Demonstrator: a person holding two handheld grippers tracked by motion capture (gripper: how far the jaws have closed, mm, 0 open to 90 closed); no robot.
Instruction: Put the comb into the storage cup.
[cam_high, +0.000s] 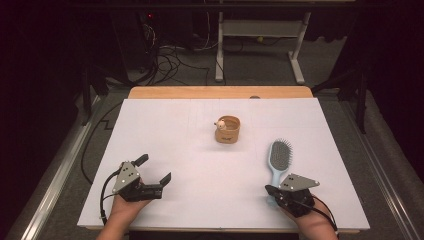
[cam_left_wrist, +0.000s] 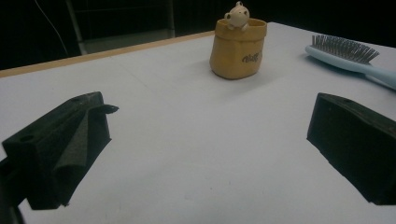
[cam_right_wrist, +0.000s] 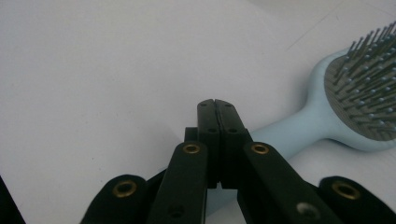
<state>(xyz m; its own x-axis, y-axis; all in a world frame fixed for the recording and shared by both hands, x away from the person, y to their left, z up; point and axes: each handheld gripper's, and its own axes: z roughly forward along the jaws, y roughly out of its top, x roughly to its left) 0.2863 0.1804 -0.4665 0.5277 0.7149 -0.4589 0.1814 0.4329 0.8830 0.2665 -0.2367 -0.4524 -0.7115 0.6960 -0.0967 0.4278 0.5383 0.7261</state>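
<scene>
Right black tongs (cam_right_wrist: 216, 103): jaws pressed together, nothing between them, above the handle of a pale blue plastic hairbrush (cam_right_wrist: 327, 116) lying bristles-up on white tabletop (cam_right_wrist: 102, 70).

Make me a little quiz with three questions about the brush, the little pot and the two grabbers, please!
1. Where does the hairbrush lie?
A. in front of the right gripper
B. inside the pot
C. on the floor

2. What colour is the hairbrush's body?
A. red
B. light blue
C. black

3. How do the left gripper's jaws stand?
A. pressed together
B. wide apart with nothing between
C. clamped on the pot

Answers:
1 A: in the high view the brush lies on the white table just beyond the right gripper.
2 B: the handle and head are pale blue.
3 B: the left gripper view shows bare table between the jaws, with the tan pot far beyond.
</scene>
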